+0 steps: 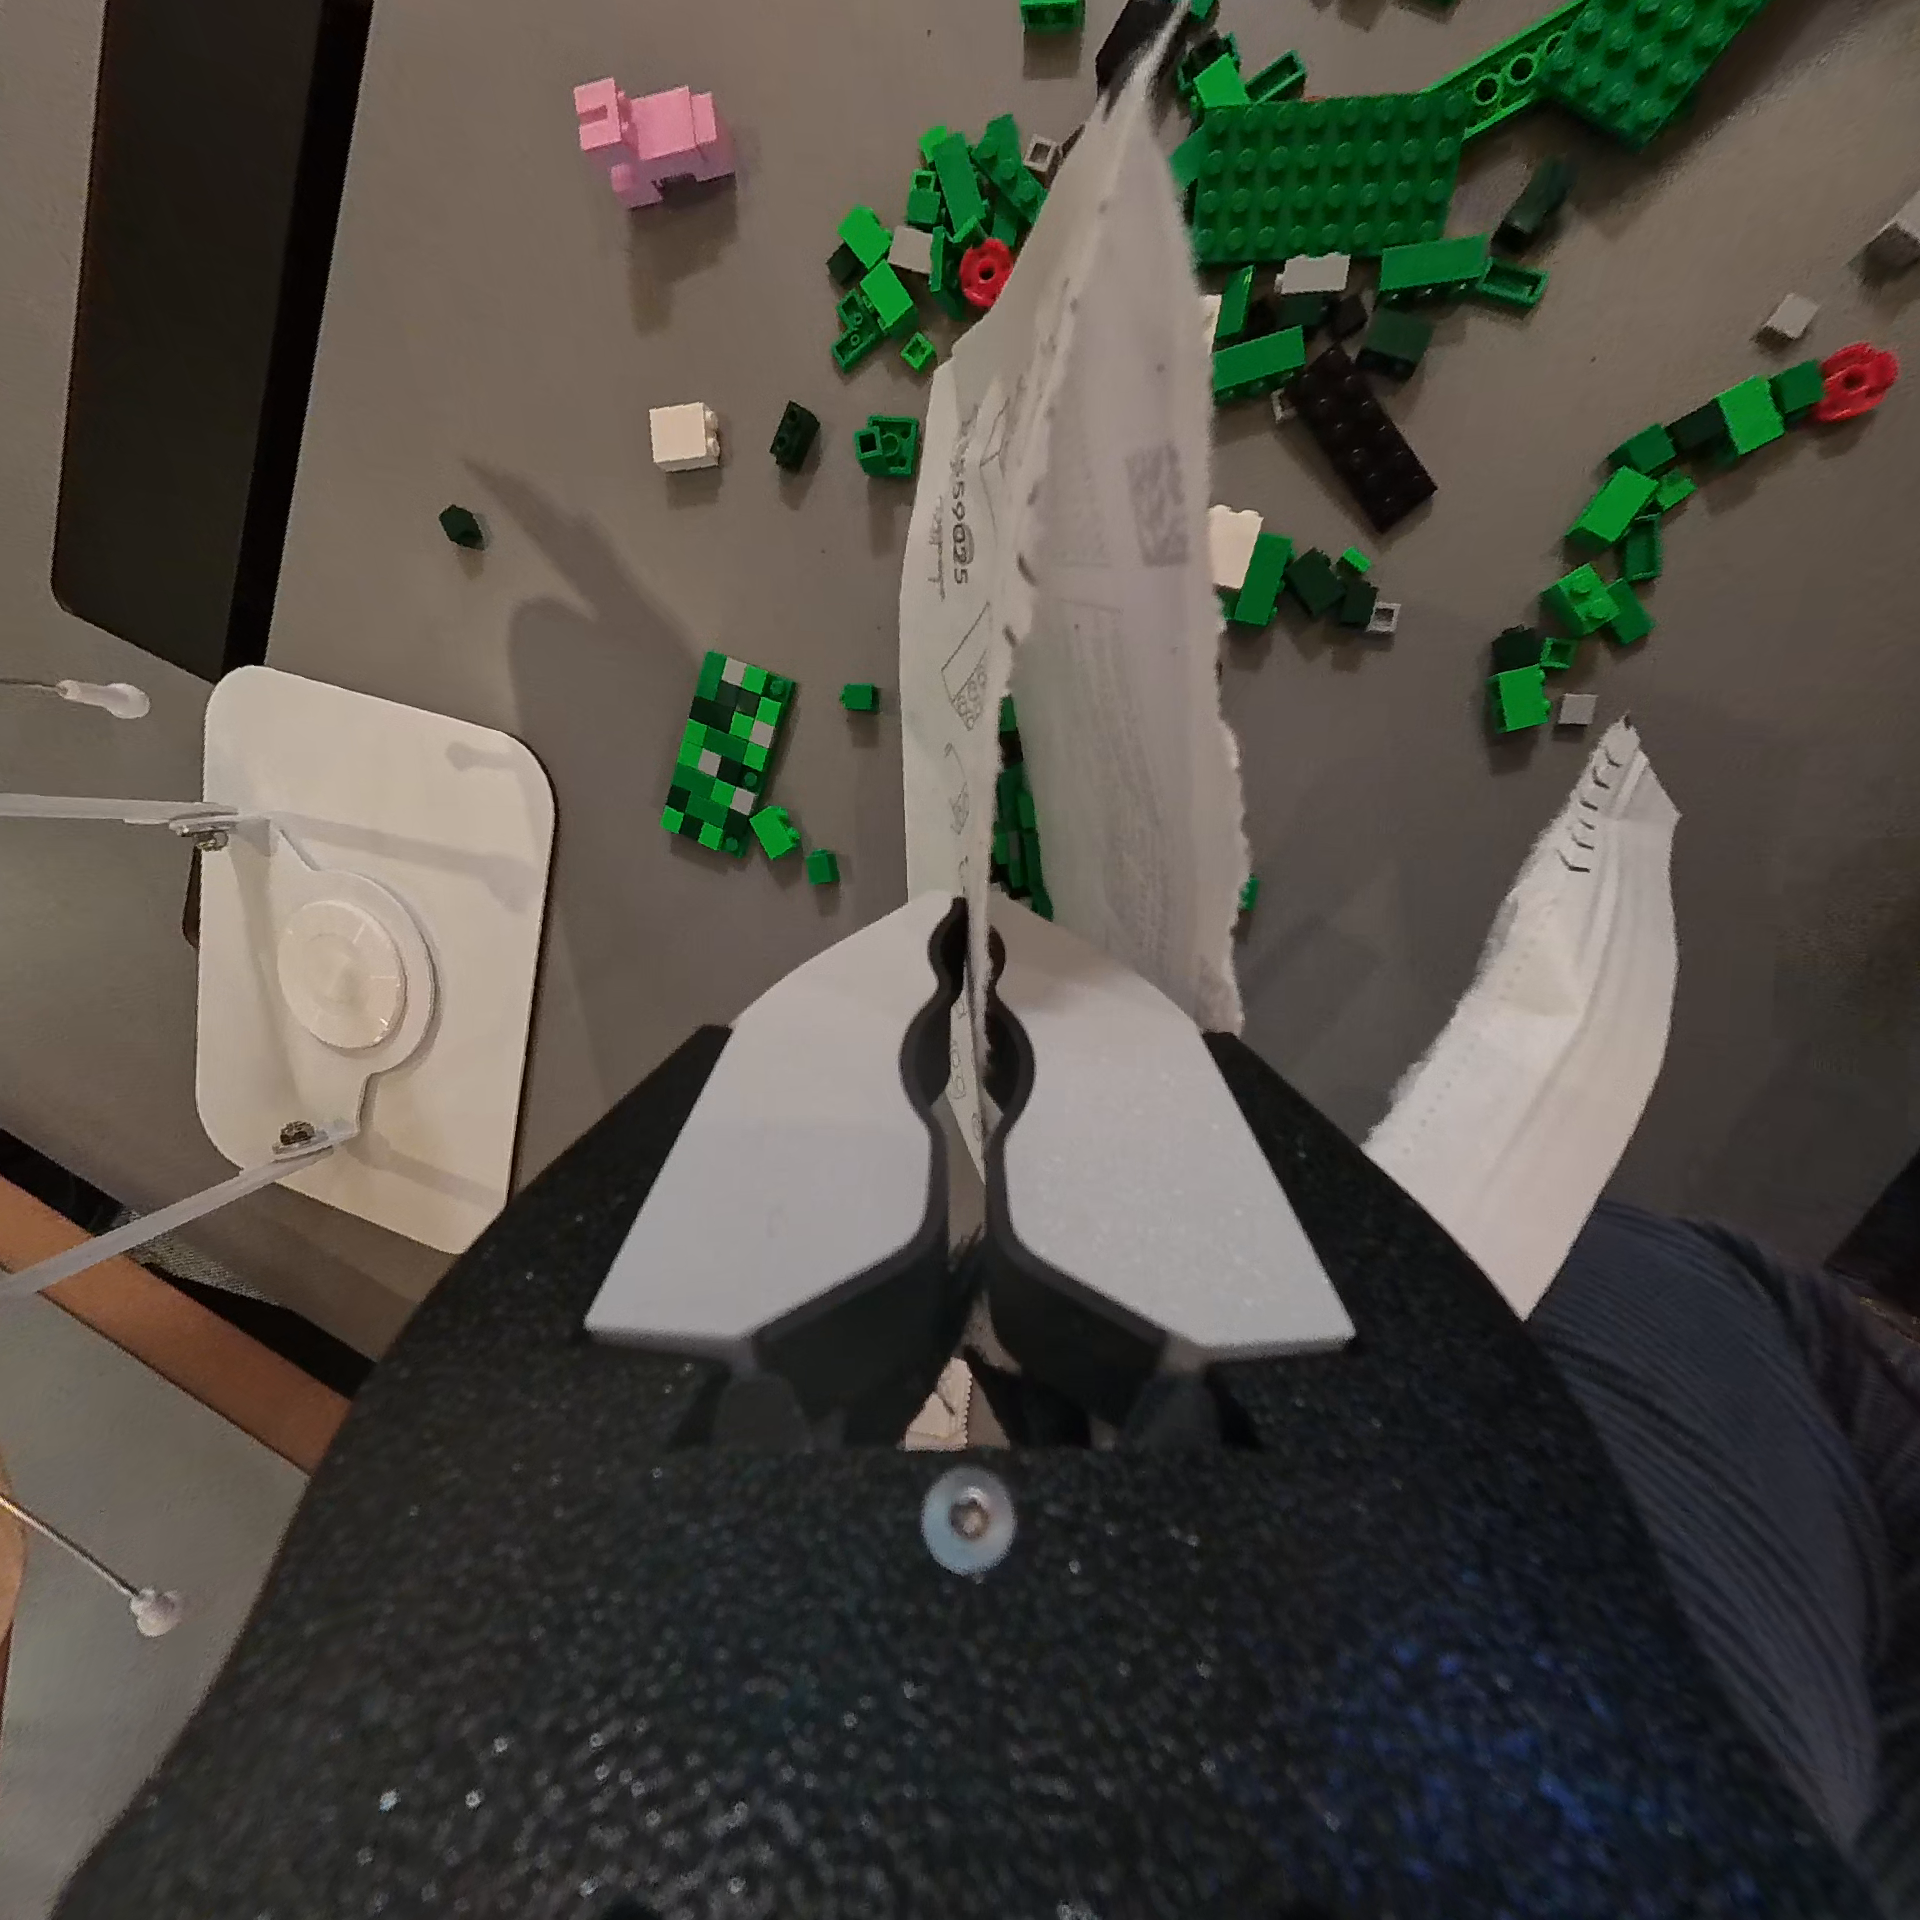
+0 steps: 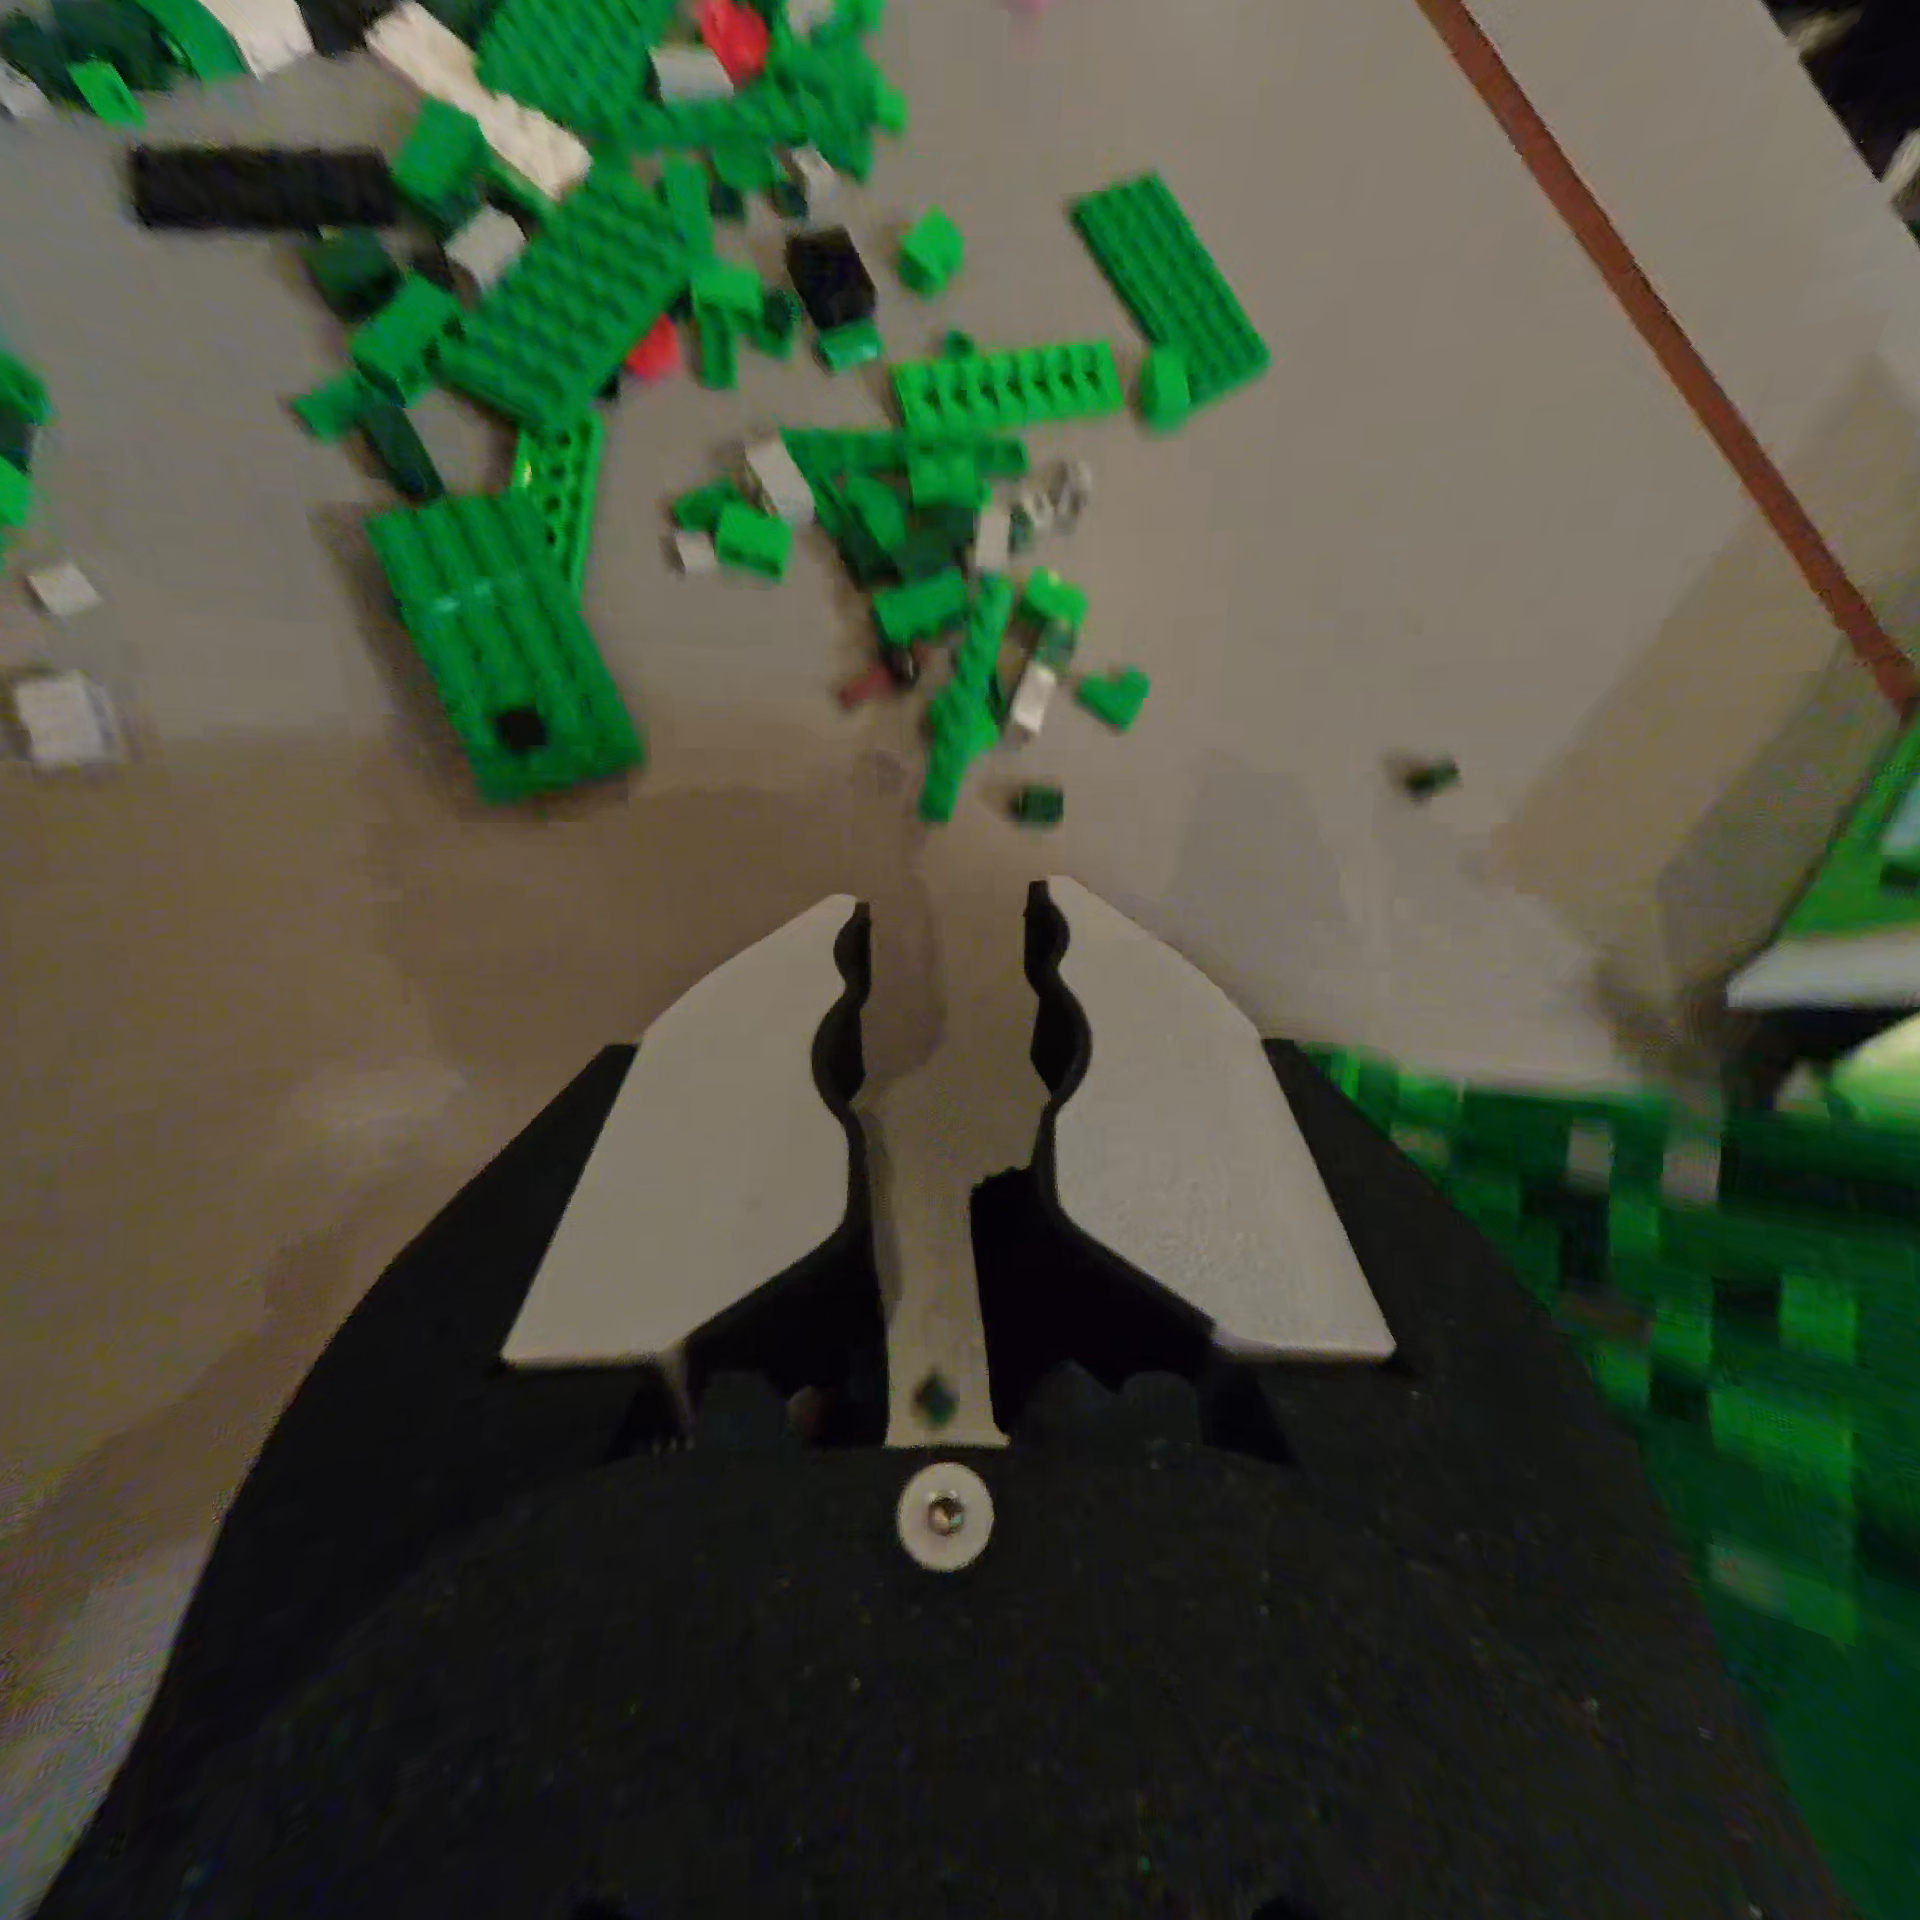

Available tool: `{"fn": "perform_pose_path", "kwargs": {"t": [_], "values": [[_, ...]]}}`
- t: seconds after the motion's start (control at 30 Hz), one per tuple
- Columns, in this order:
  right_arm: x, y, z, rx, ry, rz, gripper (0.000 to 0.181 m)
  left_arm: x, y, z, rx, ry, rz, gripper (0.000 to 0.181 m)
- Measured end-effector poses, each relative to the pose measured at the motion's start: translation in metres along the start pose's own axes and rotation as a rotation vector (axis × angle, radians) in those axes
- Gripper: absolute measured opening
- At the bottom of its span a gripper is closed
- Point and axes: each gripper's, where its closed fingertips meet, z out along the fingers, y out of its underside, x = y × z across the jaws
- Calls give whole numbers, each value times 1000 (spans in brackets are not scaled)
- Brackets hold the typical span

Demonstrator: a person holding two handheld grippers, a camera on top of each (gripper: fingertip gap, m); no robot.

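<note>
The left gripper (image 1: pixel 971 925) has its fingers (image 1: pixel 790 1122) pressed together on a torn white paper bag (image 1: pixel 1101 582), which stands up edge-on from the tips and carries printed markings. Beyond the bag, loose green bricks (image 1: pixel 956 218) lie scattered on the grey worktop (image 1: pixel 499 343); a checkered green block (image 1: pixel 730 750) sits left of the bag, a pink brick figure (image 1: pixel 657 140) farther left and beyond, and a second scrap of white paper (image 1: pixel 1548 997) to the bag's right. A white plate with a round clear disc (image 1: pixel 353 966) lies far left.

The right gripper (image 2: pixel 943 904) has its fingers (image 2: pixel 707 1143) narrowly apart and empty, above the worktop, short of a blurred heap of green bricks (image 2: pixel 935 561).
</note>
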Motion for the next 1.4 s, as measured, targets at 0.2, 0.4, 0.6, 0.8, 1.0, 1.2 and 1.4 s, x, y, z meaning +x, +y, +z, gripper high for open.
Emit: {"fn": "perform_pose_path", "kwargs": {"t": [0.2, 0.4, 0.6, 0.8, 1.0, 1.2, 1.4], "values": [[-5, -64, 60, -23, -175, -169, 24, -1, 0, -1, 7, -4, 0, 0], [-15, -132, 100, 43, -299, -249, 22, -6, 4, -1, 5, -13, -32, 0], [-24, -161, 145, -7, -401, -283, 18, -5, 1, 1, -5, -11, -16, 0], [-18, -167, 174, -51, -436, -247, 15, -10, 7, 0, -2, -20, -49, 0], [-20, -177, 195, -61, -467, -197, 11, -11, 8, -2, 9, -23, -58, 0], [-26, -176, 205, -156, -549, -123, 11, -9, 6, -2, 14, -19, -46, 0], [-28, -174, 207, -240, -569, -117, 13, -10, 8, -3, 18, -20, -56, 0]]}}
